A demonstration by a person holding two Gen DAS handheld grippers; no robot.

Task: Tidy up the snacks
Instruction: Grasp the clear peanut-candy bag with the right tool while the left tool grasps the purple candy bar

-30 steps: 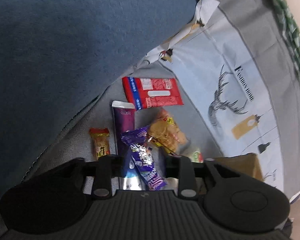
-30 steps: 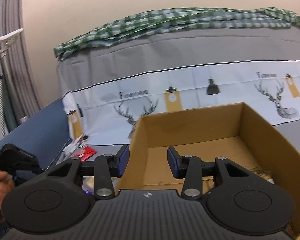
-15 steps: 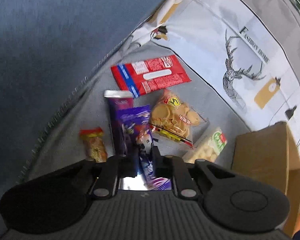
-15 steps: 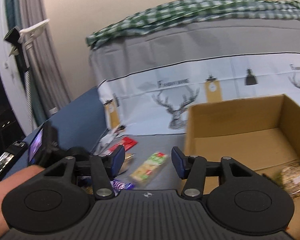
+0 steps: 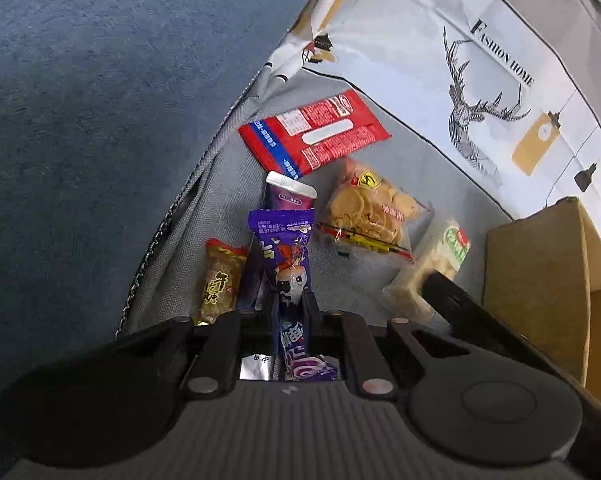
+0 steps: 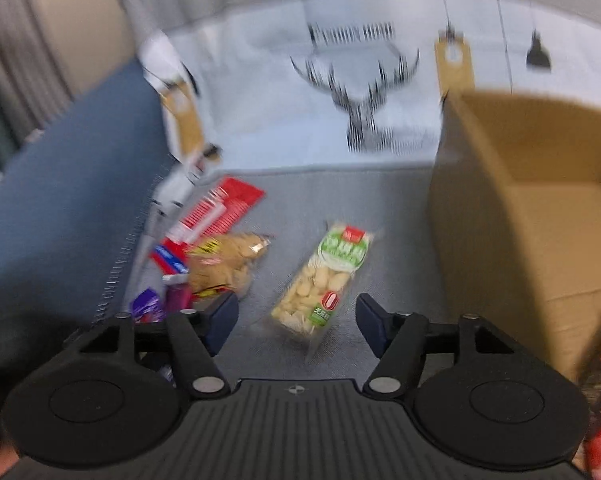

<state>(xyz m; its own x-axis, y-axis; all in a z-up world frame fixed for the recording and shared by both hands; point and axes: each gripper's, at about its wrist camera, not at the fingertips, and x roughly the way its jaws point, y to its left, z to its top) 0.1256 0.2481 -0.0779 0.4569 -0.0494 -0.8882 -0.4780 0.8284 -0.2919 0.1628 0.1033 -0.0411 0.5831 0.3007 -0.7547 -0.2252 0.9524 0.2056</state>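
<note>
Gripping the purple snack bar (image 5: 290, 264), our left hand-held gripper (image 5: 290, 312) sits at the lower centre of the left wrist view with its jaws clenched on the wrapper, which stands between them and reaches upward in the frame. Behind the bar lies a purple-and-silver packet (image 5: 288, 196), partly covered by it. To the left of the bar, near the lower centre, we see a small brown packet with a red top (image 5: 220, 280). A red packet with a blue stripe (image 5: 312, 132) lies at the upper centre, and a clear bag of round crackers (image 5: 372, 208) lies just below and right of it. A green-labelled packet of pale biscuits (image 5: 436, 264) lies at the right, near the cardboard box (image 5: 540, 280) at the right edge. All packets rest on a grey cushion (image 5: 440, 176) printed with a deer motif further up. In the right wrist view, which is blurred, our right hand-held gripper (image 6: 296, 316) occupies the lower centre; its jaws are opening, released, and the green-labelled packet of pale biscuits (image 6: 324, 280) lies on the cushion between and beyond the fingertips, untouched by the pads. The cardboard box (image 6: 520, 220) fills the right side.
</note>
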